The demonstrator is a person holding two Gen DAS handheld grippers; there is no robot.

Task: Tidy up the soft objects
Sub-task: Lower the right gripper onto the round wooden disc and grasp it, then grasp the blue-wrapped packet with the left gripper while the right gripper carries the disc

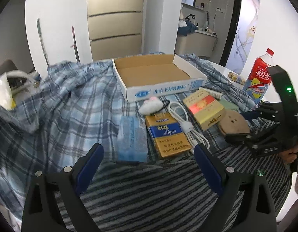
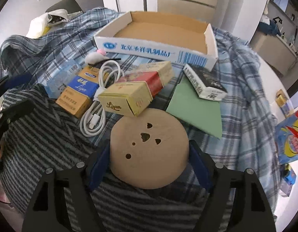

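Observation:
A tan round sponge-like disc (image 2: pixel 149 152) with small holes sits between the fingers of my right gripper (image 2: pixel 150 154), which is shut on it; it also shows in the left wrist view (image 1: pixel 234 124). My left gripper (image 1: pixel 147 152) is open and empty above a striped grey cloth (image 1: pixel 149 189). A small white plush hair tie (image 1: pixel 150 105) lies by the empty cardboard tray (image 1: pixel 160 90). A blue tissue pack (image 1: pixel 131 141) lies just ahead of the left gripper.
Cigarette boxes (image 1: pixel 166 135) (image 2: pixel 129 98), a white cable (image 1: pixel 185 129), a green sheet (image 2: pixel 197 110) and a black-and-white box (image 2: pixel 205 83) lie on the blue plaid cloth (image 1: pixel 71 100). A red iced-tea bottle (image 1: pixel 260 77) stands right. A white bag (image 1: pixel 3 92) lies far left.

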